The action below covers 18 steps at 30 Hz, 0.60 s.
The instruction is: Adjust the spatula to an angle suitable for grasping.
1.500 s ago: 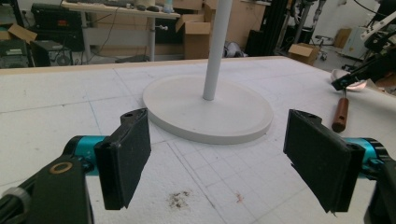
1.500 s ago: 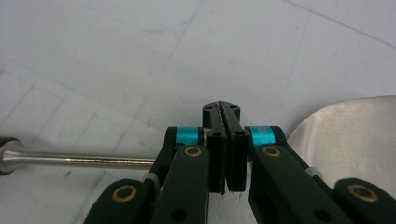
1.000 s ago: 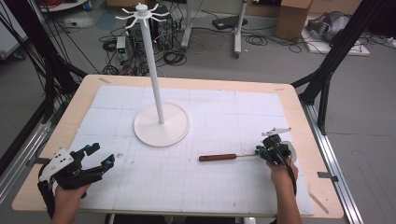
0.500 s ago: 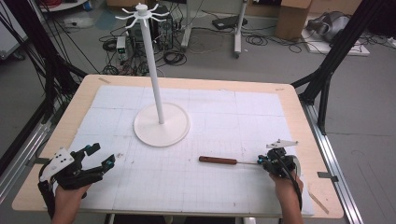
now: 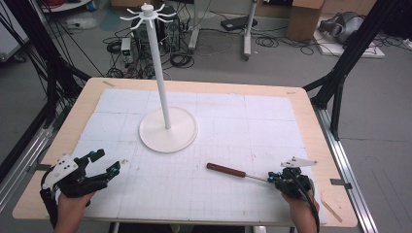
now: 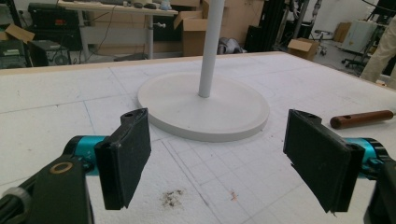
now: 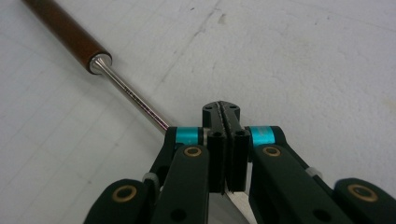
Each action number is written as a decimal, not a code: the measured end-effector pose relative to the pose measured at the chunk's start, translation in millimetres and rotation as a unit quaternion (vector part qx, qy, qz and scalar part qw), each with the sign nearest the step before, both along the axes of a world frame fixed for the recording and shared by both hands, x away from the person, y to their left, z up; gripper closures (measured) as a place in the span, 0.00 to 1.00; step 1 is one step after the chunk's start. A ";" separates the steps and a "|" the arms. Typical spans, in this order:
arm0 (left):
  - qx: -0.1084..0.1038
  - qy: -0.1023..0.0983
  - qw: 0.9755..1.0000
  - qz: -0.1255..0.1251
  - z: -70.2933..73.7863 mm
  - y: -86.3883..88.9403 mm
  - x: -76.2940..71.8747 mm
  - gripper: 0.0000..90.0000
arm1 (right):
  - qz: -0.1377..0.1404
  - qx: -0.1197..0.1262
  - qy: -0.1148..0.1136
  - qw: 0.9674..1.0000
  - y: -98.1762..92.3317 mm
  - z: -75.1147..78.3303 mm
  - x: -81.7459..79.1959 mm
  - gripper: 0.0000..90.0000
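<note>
My right gripper (image 7: 223, 122) has its jaws clamped on the spatula (image 5: 227, 169) blade; its handle lies on the tabletop (image 5: 252, 87) right of the stand (image 5: 168, 130); my left gripper (image 6: 219, 161) hovers, jaws wide, nothing between.

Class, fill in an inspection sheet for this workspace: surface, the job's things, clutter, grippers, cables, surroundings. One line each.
Surface: wooden table covered by a white gridded mat, with a small speck of dirt near the left gripper.
Job's things: a wooden-handled tool lies flat, its thin metal shaft running to the right gripper; a white stand with a hooked top rises mid-table.
Clutter: nothing seen.
Grippers: left gripper open, holding nothing; right gripper shut at the shaft's end, a sliver of blade showing under its jaws.
Cables: one trails from the right gripper; tangles lie on the floor beyond.
Surroundings: cardboard boxes, black frame struts.
</note>
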<state>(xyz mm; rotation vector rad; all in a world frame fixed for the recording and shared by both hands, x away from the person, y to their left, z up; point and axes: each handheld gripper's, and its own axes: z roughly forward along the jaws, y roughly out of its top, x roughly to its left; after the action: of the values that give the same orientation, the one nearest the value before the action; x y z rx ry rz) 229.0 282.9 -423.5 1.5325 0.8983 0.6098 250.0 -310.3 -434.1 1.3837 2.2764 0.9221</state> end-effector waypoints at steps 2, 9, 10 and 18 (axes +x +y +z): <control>0.000 0.000 1.000 0.000 -0.1 -0.1 0.0 0.26 | 0.004 0.002 0.002 1.000 1.0 0.0 -3.1 0.99; 0.000 -0.001 1.000 0.000 0.0 0.0 0.0 0.26 | 0.019 0.003 0.006 1.000 5.5 0.1 -10.3 0.99; 0.000 0.000 1.000 0.001 0.0 0.1 0.0 0.26 | 0.020 0.005 0.008 1.000 6.6 0.0 -11.5 0.99; 0.000 0.000 1.000 0.001 -0.2 0.2 0.3 0.26 | 0.007 0.050 -0.075 0.996 -10.7 16.7 -24.3 0.75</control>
<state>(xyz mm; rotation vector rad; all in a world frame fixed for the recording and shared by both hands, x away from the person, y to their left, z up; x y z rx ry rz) 229.4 283.1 -423.7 1.5322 0.9006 0.6120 225.7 -321.0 -417.4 1.2913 2.1574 1.1205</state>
